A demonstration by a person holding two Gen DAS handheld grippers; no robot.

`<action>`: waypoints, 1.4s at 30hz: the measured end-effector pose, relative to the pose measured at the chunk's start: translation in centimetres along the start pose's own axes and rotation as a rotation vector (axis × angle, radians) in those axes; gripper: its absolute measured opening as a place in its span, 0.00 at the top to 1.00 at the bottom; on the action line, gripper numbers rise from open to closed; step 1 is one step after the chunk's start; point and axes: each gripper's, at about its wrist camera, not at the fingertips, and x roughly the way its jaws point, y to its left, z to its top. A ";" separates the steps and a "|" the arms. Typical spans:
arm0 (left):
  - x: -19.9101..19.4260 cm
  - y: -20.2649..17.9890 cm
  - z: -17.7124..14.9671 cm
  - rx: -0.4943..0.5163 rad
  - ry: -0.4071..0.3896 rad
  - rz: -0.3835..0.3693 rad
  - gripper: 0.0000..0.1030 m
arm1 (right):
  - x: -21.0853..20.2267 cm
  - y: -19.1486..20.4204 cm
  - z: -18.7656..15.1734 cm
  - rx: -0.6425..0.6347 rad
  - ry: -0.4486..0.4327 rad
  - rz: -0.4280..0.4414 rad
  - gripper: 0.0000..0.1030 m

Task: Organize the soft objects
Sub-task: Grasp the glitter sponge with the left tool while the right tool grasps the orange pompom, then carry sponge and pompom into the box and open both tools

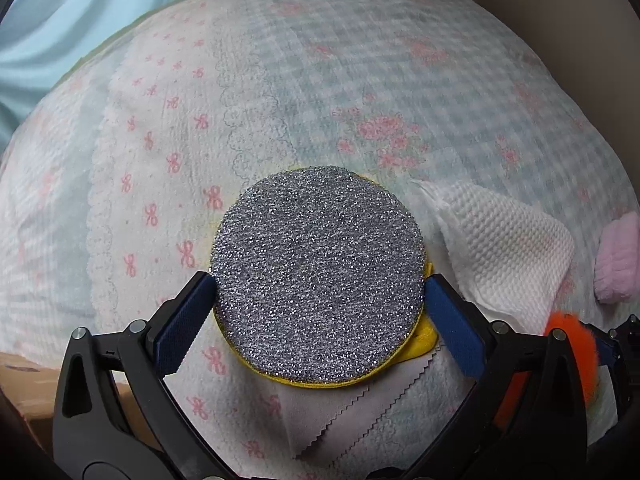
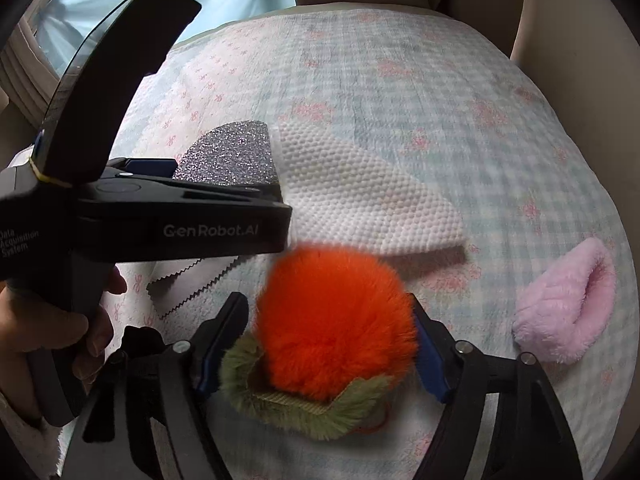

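Scrub pad (image 1: 316,276) pinched by left gripper (image 1: 320,292) | pompom (image 2: 334,320) pinched by right gripper (image 2: 332,336) | keep both grips light, lift level, avoid dragging white cloth (image 2: 360,196)

The round scouring pad (image 1: 318,276) has a rough, glittery silver-grey face that sparkles, with a soft yellow rim. The white cloth (image 2: 360,196) is matt with a dimpled waffle weave. The orange pompom (image 2: 334,320) is long, fluffy fur; the green trim (image 2: 352,412) below it is shaggy, on coarse tan woven backing. The pink plush piece (image 2: 568,308) looks soft and fleecy. The grey swatches (image 1: 332,420) are smooth cloth with pinked edges. The bedcover (image 1: 160,160) is crinkled, matt printed cotton. The left gripper (image 1: 318,314) is matt black plastic with ribbed blue pads (image 1: 180,328) and shiny metal pins.
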 end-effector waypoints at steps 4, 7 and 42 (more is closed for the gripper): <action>0.0 0.0 0.1 0.006 0.004 -0.021 0.13 | 0.3 0.0 0.4 -0.003 0.007 -0.003 0.56; -0.3 0.0 0.2 0.012 0.004 -0.030 0.27 | 0.1 0.1 0.4 0.000 0.003 -0.002 0.63; -26.3 4.3 -0.1 -0.143 -0.197 -0.059 0.58 | -20.7 7.1 5.4 -0.113 -0.213 -0.009 0.67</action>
